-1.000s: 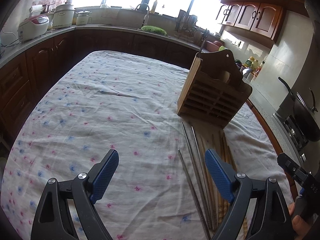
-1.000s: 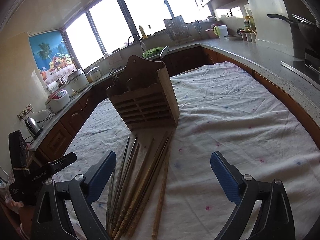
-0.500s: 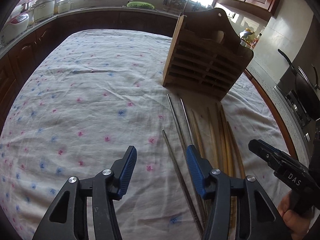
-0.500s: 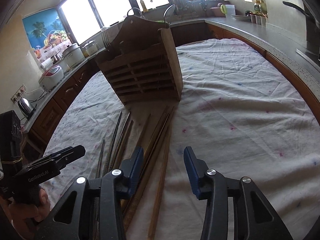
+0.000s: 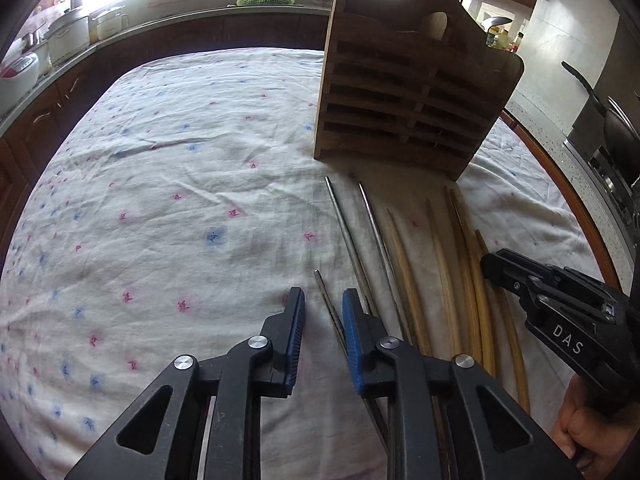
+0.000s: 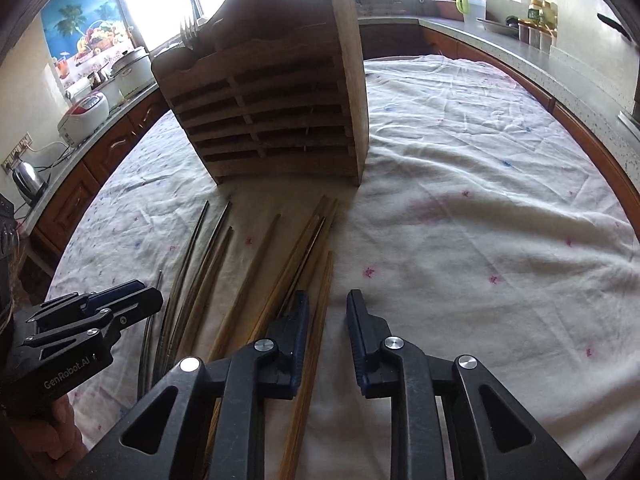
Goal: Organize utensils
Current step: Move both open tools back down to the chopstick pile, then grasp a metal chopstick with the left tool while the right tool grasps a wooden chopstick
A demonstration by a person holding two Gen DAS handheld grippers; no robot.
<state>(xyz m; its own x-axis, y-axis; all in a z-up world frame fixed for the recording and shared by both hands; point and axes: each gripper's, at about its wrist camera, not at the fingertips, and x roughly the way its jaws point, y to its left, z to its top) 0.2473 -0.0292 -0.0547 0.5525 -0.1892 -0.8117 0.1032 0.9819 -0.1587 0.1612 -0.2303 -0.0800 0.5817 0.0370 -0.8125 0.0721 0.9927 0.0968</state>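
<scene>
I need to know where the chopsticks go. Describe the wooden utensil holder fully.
The dark brown wooden utensil holder stands upright on the floral white tablecloth. Its front has horizontal slats split by a central divider; a tall scalloped back panel carries a hanging hole. A metal fork sticks up inside. Chopstick tips lie just before its base.

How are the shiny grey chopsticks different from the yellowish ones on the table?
The metal chopsticks are thin, grey and shiny; the wooden chopsticks look thicker, pale tan and dull. The metal ones lie nearer the left gripper, which straddles one of them; the wooden ones lie nearer the right gripper, which straddles one of those. Both kinds lie flat on the tablecloth, pointing toward the wooden holder.
</scene>
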